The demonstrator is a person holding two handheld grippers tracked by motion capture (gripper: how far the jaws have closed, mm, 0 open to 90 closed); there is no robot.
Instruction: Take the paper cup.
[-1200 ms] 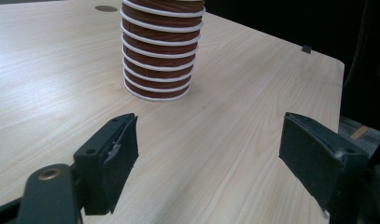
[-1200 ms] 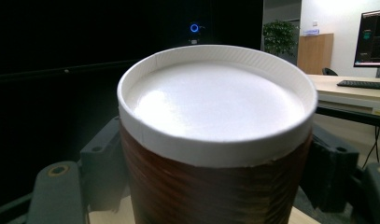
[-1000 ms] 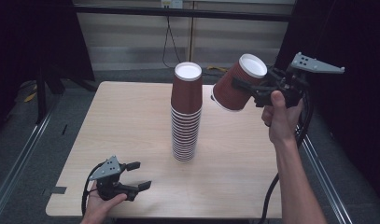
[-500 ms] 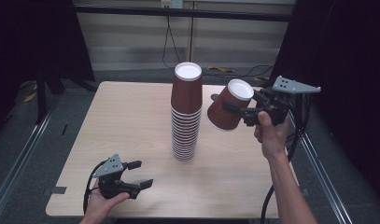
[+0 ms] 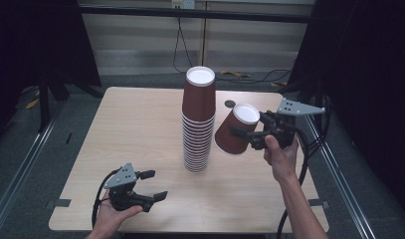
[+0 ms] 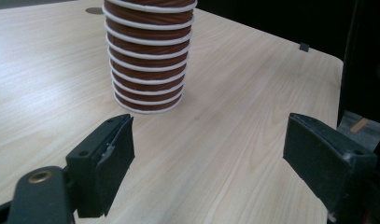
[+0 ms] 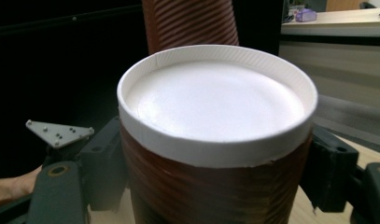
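Note:
A tall stack of upside-down brown paper cups stands in the middle of the wooden table. Just right of it, one brown cup hangs tilted above the table, its white base turned up and right. My right gripper is shut on this cup's wall; in the right gripper view the cup sits between both jaws, with the stack behind. My left gripper rests near the table's front left, open with nothing between its jaws. In the left gripper view the stack stands ahead of the open gripper.
A small dark round spot lies on the table behind the held cup. Metal rails run along both sides of the table. Black curtains and cables fill the back. The other hand's grey plate appears left of the cup.
My right gripper has come down and a little left with the cup, from above the stack's top to about mid-height beside it. The left gripper has stayed put.

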